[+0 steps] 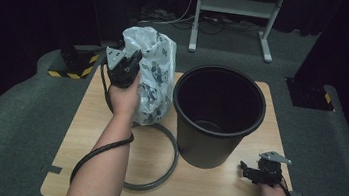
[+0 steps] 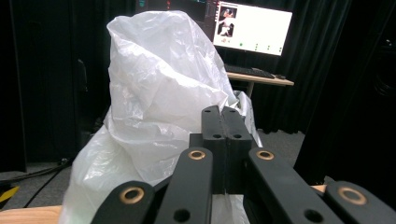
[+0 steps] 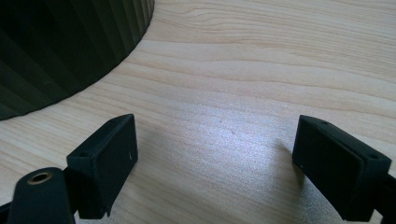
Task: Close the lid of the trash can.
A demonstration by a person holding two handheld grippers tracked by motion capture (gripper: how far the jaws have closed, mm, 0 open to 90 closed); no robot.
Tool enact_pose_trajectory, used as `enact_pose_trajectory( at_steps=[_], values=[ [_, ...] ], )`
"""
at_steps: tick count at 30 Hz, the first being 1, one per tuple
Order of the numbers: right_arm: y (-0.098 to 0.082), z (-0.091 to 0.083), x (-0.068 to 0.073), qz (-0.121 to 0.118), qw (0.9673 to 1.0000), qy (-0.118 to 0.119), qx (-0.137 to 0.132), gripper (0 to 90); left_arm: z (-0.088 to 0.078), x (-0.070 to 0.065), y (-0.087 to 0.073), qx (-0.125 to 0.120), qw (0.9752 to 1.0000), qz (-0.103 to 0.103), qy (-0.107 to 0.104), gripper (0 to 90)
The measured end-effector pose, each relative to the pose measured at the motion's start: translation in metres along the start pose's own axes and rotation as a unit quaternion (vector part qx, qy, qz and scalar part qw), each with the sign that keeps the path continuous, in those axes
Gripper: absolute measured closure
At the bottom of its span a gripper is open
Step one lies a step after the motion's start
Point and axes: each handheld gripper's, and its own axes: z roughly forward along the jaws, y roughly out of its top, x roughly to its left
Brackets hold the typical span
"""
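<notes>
The left gripper (image 1: 124, 69) has its jaws pressed together on the white plastic bag (image 1: 152, 75), held up just left of the black bin (image 1: 217, 114); the right gripper (image 1: 260, 171) rests wide apart on the table (image 1: 211, 193)

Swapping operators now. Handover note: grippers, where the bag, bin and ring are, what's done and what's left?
Left gripper: jaws shut, pinching the white plastic bag and holding it up at the table's far left, beside the bin.
Right gripper: jaws open, nothing between them, resting low at the near right of the table.
Black bin: upright mid-table, unlined.
Grey ring: flat on the table, left of the bin.
Done: bag picked up.
Left, probably: line the bin with the bag, then fit the ring.
</notes>
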Motion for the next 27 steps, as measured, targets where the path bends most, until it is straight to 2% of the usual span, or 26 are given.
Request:
enact_pose_trajectory(
  at_steps=[10, 16, 20, 27],
  values=[
    [0.000, 0.000, 0.001, -0.002, 1.0000, 0.002, 0.000, 14.0, 0.020, -0.012, -0.007, 0.003, 1.0000, 0.000, 0.009, 89.9],
    [0.000, 0.000, 0.001, -0.002, 1.0000, 0.002, 0.000, 14.1, 0.032, -0.012, -0.020, 0.024, 0.9993, -0.015, 0.023, 89.9],
    [0.000, 0.000, 0.001, -0.002, 1.0000, 0.003, 0.001, 14.1, 0.037, -0.013, -0.028, 0.027, 0.9988, -0.029, 0.028, 89.9],
    [0.000, 0.000, 0.002, -0.004, 1.0000, 0.005, 0.000, 14.1, 0.046, -0.023, -0.043, 0.045, 0.9985, -0.016, 0.028, 89.8]
  ],
)
